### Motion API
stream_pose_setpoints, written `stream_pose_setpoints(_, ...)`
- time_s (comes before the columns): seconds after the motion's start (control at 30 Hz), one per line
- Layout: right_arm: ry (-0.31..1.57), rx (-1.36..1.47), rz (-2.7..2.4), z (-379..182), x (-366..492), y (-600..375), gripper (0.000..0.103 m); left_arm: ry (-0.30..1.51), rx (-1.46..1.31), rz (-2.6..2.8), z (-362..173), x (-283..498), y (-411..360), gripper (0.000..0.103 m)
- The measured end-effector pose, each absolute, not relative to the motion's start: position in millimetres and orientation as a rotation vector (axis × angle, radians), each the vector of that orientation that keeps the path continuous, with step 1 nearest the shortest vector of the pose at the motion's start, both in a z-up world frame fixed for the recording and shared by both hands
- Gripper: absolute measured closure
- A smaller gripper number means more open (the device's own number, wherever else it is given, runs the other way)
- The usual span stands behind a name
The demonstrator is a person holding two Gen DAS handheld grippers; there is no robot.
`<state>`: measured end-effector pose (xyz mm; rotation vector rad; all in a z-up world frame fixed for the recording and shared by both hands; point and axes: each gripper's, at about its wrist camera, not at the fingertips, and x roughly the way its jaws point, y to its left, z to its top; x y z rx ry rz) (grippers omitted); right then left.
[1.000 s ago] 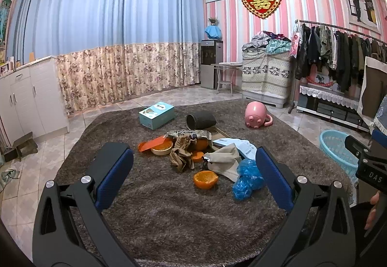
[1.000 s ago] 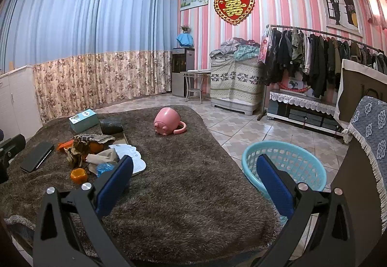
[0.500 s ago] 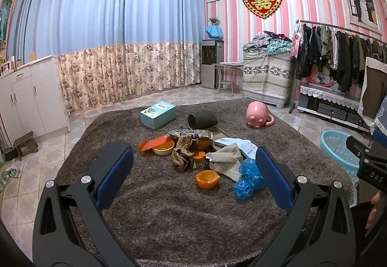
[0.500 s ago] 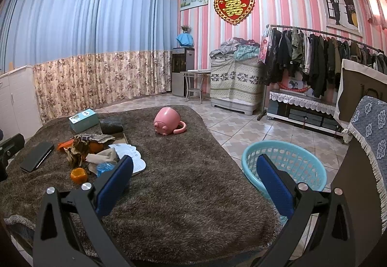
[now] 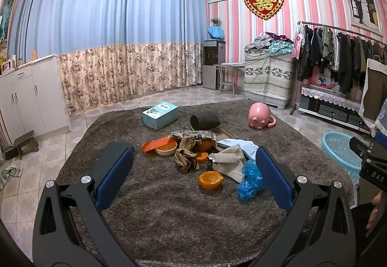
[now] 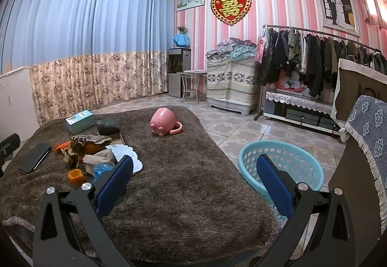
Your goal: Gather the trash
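Two grippers, the left gripper (image 5: 194, 166) and the right gripper (image 6: 194, 176), are spread wide and hold nothing. Trash sits piled on the brown rug (image 5: 169, 213), with the orange peel (image 5: 210, 179) nearest. The left one should go low and pinch it gently, then carry it to the blue basket (image 6: 281, 165). Things under the beige cloth (image 5: 229, 162) are hidden.

Heaped on the brown shaggy cover (image 5: 169, 206) at mid-frame of the left wrist view: hollowed orange peel half (image 5: 210, 179), cut side up, nearest the camera; crumpled blue plastic bag (image 5: 250, 180) just right of it; beige rumpled cloth (image 5: 228, 162) behind both; scrunched brown paper (image 5: 187, 152) left of the cloth. Pale bowl holding orange peel (image 5: 166, 148) further left. Turquoise open-weave basket (image 6: 281, 164) on the tiled floor, lower right of the right wrist view.
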<state>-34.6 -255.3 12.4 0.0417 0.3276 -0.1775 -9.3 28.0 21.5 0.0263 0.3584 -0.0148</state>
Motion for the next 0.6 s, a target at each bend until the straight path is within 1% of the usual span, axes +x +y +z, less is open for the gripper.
stream_pose_setpoints(0.2,0.321,0.036,-0.196,13,-33,-253,0.004,0.35,0.031,0.0,24,-9,33,0.005)
stream_pose_setpoints(0.43,0.31,0.018,-0.172,14,-22,-246,0.004,0.355,0.036,0.033,24,1,58,0.005)
stream_pose_setpoints(0.6,0.393,0.033,-0.087,3,0,-230,0.004,0.375,0.03,0.072,16,18,77,0.005)
